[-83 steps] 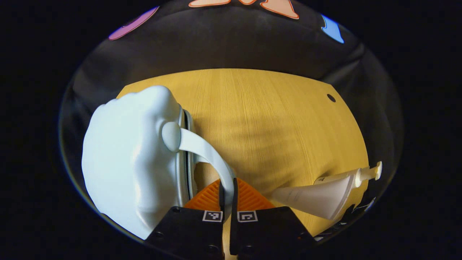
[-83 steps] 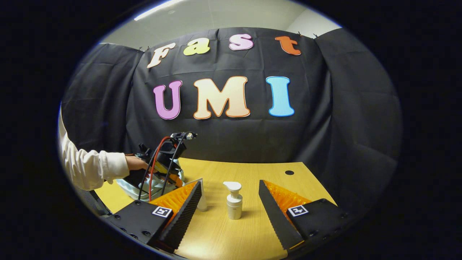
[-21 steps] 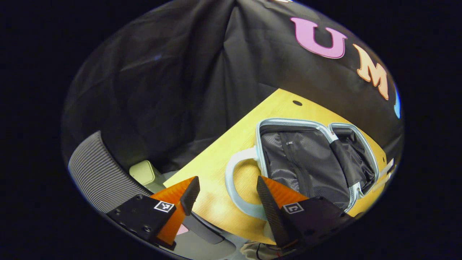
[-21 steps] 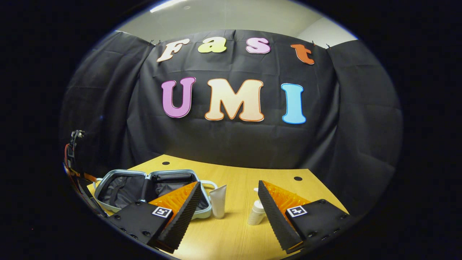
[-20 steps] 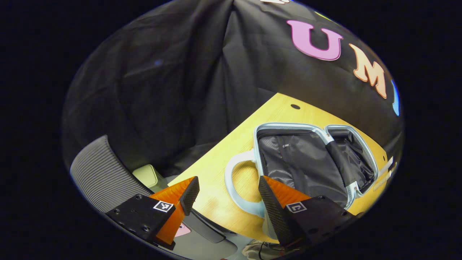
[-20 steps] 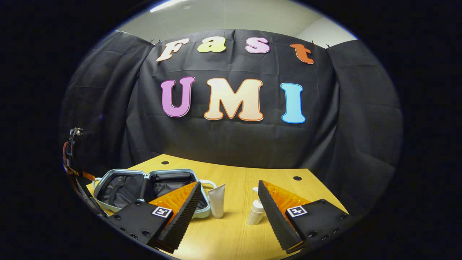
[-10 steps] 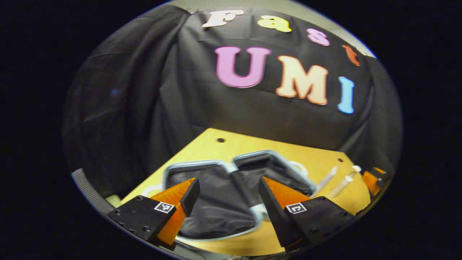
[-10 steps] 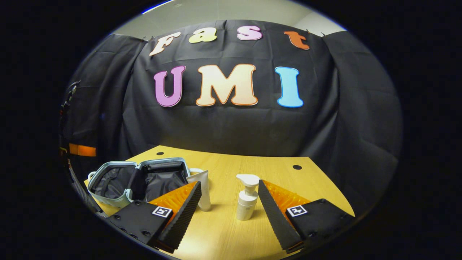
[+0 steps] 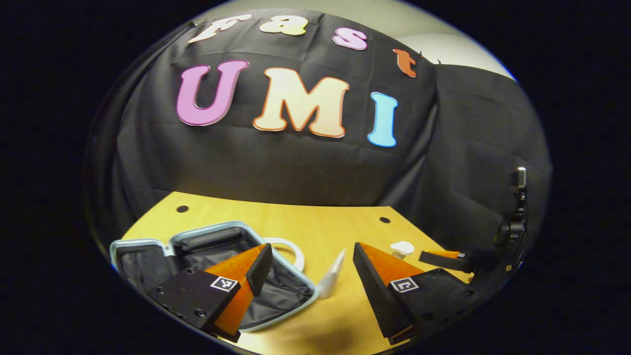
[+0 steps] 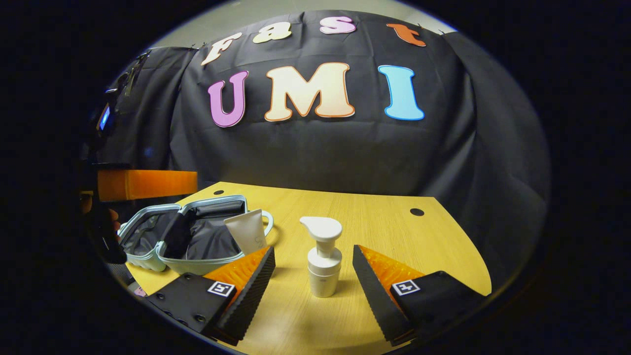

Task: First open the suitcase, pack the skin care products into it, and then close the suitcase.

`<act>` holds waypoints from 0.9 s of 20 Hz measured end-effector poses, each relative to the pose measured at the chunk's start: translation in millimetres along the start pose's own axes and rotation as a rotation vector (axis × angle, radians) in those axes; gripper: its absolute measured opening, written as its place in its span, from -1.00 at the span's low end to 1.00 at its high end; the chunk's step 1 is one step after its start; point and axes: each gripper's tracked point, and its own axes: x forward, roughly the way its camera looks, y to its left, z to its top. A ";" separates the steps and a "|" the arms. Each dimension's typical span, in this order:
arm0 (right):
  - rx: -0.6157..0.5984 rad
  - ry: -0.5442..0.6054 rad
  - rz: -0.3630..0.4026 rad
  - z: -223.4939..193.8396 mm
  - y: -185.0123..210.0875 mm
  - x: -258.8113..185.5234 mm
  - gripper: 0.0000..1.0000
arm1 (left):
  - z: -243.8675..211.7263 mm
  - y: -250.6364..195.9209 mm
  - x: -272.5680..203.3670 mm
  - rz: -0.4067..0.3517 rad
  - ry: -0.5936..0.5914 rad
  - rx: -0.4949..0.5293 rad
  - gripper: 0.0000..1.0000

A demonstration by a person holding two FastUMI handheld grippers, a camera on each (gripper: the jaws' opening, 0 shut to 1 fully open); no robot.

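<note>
Glossy pump bottle [image 10: 323, 264] stands between the right claw's [image 10: 313, 264] parted ribbed fingers; left claw [image 9: 306, 259] parted too.

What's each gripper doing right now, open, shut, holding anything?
Left gripper: open, holding nothing, above the open suitcase.
Right gripper: open, holding nothing, pump bottle between its fingers, untouched.

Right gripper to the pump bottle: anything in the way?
No. In the right gripper view the pump bottle stands upright just ahead of the open right gripper, with bare table between them.
</note>
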 end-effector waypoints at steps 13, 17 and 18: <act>0.022 0.099 0.068 -46.4 -8.4 44.6 0.99 | -83.2 -17.3 67.1 0.007 0.183 -0.146 0.89; 0.034 0.114 0.069 -53.9 -9.6 52.5 1.00 | -92.3 -18.8 73.5 0.007 0.204 -0.158 0.80; 0.035 0.121 0.071 -55.5 -9.8 53.1 1.00 | -94.4 -20.4 73.5 0.006 0.209 -0.156 0.70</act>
